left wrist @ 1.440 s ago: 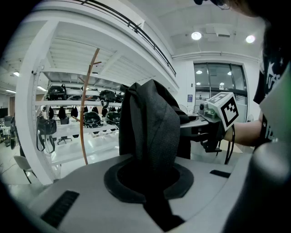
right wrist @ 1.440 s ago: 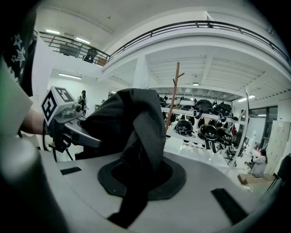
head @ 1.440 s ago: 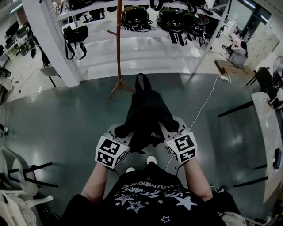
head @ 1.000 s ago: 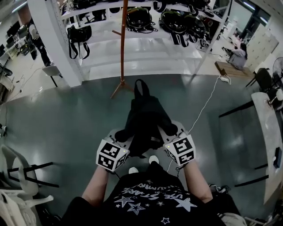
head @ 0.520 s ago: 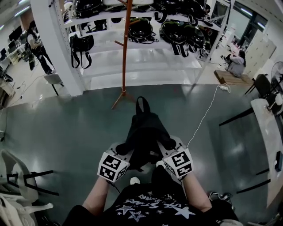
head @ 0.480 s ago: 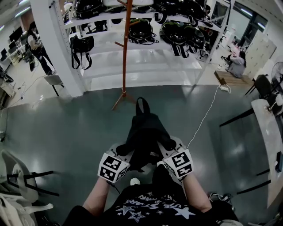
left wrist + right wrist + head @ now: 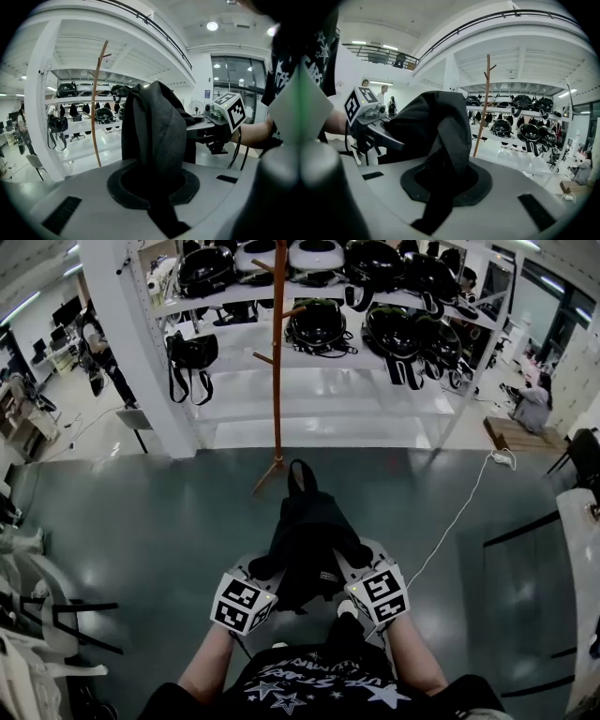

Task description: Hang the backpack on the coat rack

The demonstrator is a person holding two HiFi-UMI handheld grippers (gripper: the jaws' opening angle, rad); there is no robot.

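Note:
A black backpack [image 7: 309, 535] hangs between my two grippers in front of the person's body, its top loop [image 7: 299, 474] pointing toward the rack. My left gripper [image 7: 265, 570] is shut on the bag's fabric [image 7: 157, 136]. My right gripper [image 7: 353, 563] is shut on its other side [image 7: 440, 131]. The brown wooden coat rack [image 7: 277, 362] stands ahead on the floor in front of the shelves, some way beyond the bag. It also shows as the rack's pole [image 7: 96, 112] in the left gripper view and the rack's pole [image 7: 483, 105] in the right gripper view.
White shelving [image 7: 234, 409] with several black helmets [image 7: 319, 324] and a hanging black bag [image 7: 192, 352] stands behind the rack. A white cable [image 7: 450, 521] runs over the green floor at right. Chairs [image 7: 37, 615] stand at left, a table edge [image 7: 581, 521] at right.
The person has walked toward the rack with the backpack held in both grippers. The rack and shelves now sit lower and larger in the head view. The grips are unchanged.

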